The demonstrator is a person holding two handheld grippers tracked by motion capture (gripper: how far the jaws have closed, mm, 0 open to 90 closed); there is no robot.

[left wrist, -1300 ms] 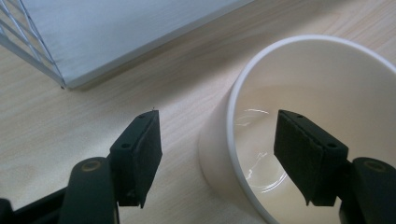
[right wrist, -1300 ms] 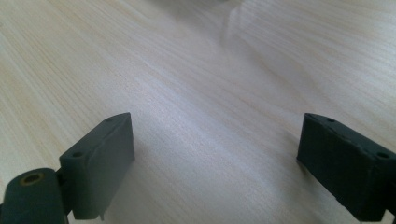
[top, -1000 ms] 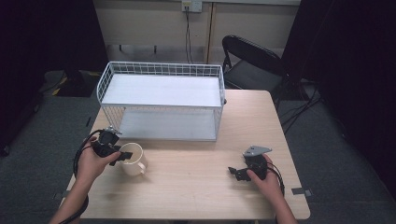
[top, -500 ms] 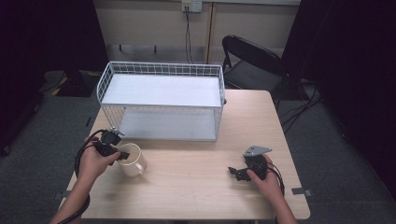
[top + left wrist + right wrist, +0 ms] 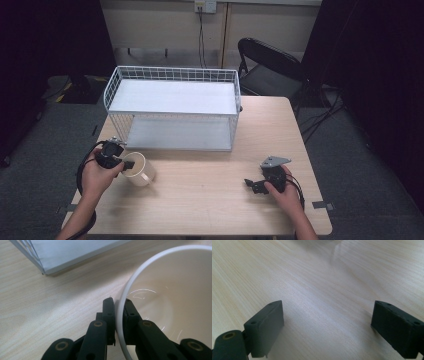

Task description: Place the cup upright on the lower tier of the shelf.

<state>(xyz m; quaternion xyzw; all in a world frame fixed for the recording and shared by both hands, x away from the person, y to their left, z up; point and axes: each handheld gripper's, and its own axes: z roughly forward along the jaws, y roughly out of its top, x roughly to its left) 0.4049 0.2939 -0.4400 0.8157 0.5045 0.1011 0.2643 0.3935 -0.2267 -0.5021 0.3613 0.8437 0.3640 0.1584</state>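
Left gripper (image 5: pixel 118 302): I see its jaws have just been closing; they now pinch the cup's rim, one jaw outside the wall, one inside.
Cup (image 5: pixel 139 169): cream-white, on the table (image 5: pixel 210 210), right at my left gripper's tips, its body reaching away from them.
Wire basket (image 5: pixel 172 112): beyond the left gripper, near the cup but apart from it.
Right gripper (image 5: pixel 327 322): jaws spread wide over bare wood, well apart from the cup.

left hand-held gripper (image 5: pixel 129 165): your jaws just closed, pinched tight, forearm in from bottom-left | right hand-held gripper (image 5: pixel 249 184): your jaws wide apart, low, pointing left
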